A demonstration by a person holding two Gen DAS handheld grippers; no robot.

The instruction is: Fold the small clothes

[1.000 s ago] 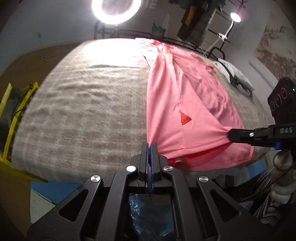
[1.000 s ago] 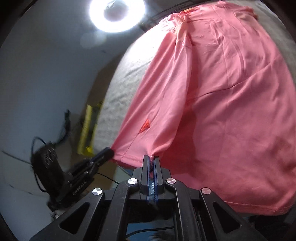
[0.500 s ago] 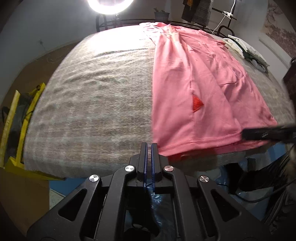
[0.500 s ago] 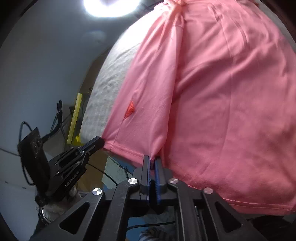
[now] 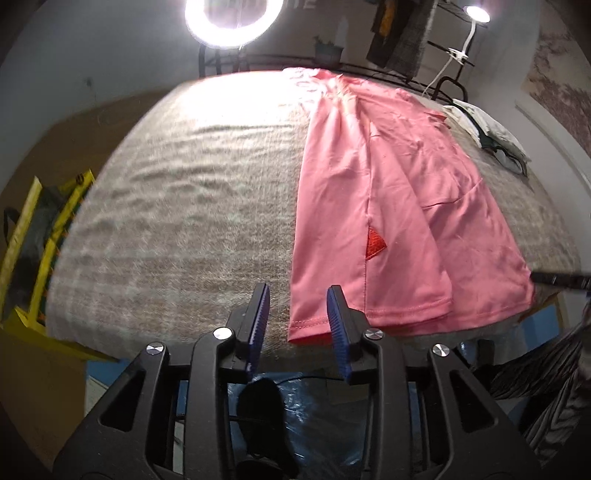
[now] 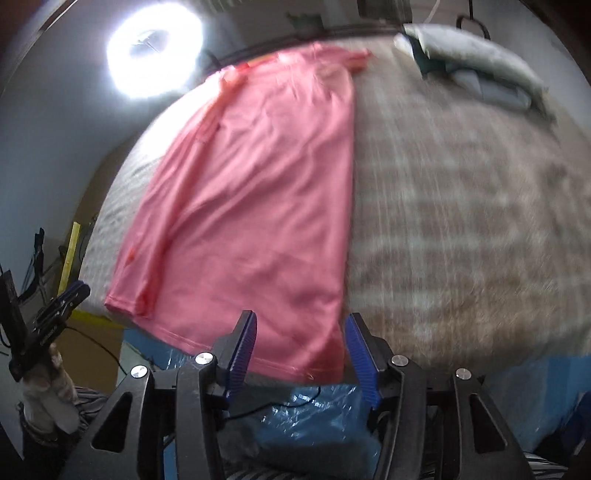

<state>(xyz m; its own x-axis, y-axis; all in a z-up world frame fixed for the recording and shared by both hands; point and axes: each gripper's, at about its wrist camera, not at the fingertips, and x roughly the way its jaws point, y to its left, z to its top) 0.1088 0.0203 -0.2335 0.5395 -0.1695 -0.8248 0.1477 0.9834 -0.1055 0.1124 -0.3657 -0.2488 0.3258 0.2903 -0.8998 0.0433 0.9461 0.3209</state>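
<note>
A pink T-shirt (image 5: 388,206) lies flat on the grey blanket-covered table (image 5: 177,206), folded lengthwise, with a small red triangle tag near its hem. It also shows in the right wrist view (image 6: 258,206). My left gripper (image 5: 298,299) is open and empty at the near table edge, its jaws either side of the shirt's left hem corner. My right gripper (image 6: 301,325) is open and empty, just in front of the shirt's right hem corner, which hangs over the edge. The left gripper's fingers (image 6: 70,295) show at the left of the right wrist view.
A pile of folded grey and white clothes (image 6: 476,62) lies at the far right of the table. A ring light (image 5: 232,18) shines behind the far edge. A yellow frame (image 5: 40,251) stands left of the table. Blue plastic (image 6: 314,417) lies below the near edge.
Both grippers were shut on the shirt's hem and holding it up; now both have opened and let go, and the shirt lies flat on the table.
</note>
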